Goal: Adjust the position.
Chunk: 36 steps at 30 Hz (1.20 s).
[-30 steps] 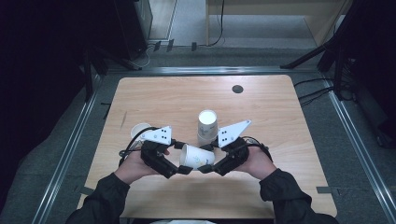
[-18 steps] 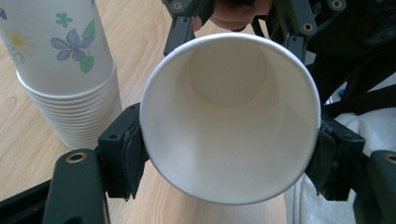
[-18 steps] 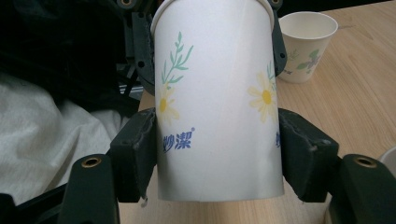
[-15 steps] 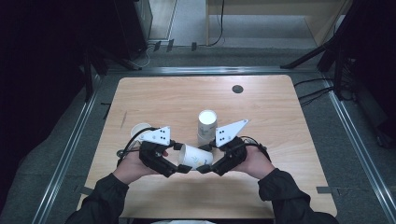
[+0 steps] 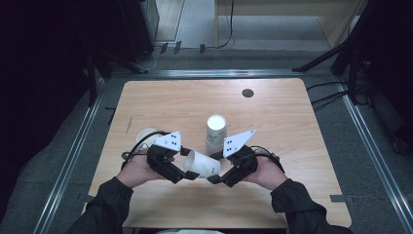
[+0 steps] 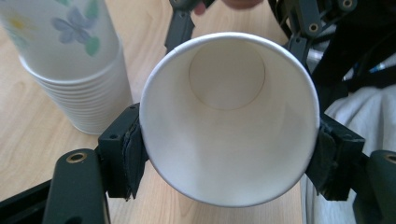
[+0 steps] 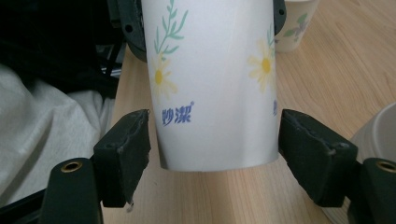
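Observation:
A white paper cup point(image 5: 202, 165) with a flower print lies sideways just above the table between both hands. My left gripper point(image 5: 186, 165) is shut on it near the rim. Its jaws have just closed, and the pads point(image 6: 128, 158) press the cup's open mouth point(image 6: 229, 140) from both sides. My right gripper point(image 5: 217, 176) is open around the cup's base point(image 7: 215, 93). Its jaws have just been opening, and both pads point(image 7: 310, 149) stand clear of the wall with a gap on each side.
A stack of upside-down paper cups point(image 5: 215, 131) stands just behind the hands, also close by the left jaw point(image 6: 74, 79). A single cup point(image 5: 145, 136) sits at the left of the wooden table point(image 5: 292, 126). A dark round hole point(image 5: 248, 92) lies far back.
Both hands stay in place with the cup between them. The right gripper's jaws look slightly wider around the cup's base than before.

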{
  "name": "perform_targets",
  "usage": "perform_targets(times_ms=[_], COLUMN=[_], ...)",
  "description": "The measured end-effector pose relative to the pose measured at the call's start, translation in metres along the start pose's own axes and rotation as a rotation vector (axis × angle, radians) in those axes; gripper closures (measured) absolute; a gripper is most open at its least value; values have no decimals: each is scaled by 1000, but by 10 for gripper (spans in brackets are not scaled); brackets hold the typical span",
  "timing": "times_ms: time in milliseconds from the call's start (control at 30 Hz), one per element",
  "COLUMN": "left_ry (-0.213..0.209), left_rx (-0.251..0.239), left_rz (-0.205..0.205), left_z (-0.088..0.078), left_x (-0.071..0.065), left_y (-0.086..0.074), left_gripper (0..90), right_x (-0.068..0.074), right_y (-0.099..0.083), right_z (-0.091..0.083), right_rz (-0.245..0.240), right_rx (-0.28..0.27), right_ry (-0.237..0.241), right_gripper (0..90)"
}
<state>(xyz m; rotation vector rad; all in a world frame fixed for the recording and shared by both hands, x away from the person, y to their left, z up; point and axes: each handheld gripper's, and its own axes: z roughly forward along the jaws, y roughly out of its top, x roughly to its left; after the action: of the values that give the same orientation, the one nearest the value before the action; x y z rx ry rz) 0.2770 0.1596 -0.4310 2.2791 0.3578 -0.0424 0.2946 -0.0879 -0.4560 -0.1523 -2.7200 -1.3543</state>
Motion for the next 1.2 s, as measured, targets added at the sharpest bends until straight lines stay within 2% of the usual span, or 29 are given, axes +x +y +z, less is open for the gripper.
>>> perform_targets(times_ms=[200,533,767,867,967,1200], left_ry=[7,6,-4,-6,-3,-4], left_rx=[110,200,246,251,263,252], left_rz=[57,72,75,81,86,100], left_z=[17,35,48,51,53,52], left_x=[-1,5,5,4,3,3], left_y=[6,13,15,16,16,15], left_gripper=[254,254,253,253,253,214], right_x=[2,4,2,1,1,4], right_y=[-8,-19,-22,-23,-23,-21], right_z=[6,14,21,24,26,24], right_rz=[2,20,23,19,15,-13], right_rx=[58,107,129,141,146,152], right_ry=[-28,-48,-51,-53,-56,-69], right_gripper=[260,262,272,278,314,338])
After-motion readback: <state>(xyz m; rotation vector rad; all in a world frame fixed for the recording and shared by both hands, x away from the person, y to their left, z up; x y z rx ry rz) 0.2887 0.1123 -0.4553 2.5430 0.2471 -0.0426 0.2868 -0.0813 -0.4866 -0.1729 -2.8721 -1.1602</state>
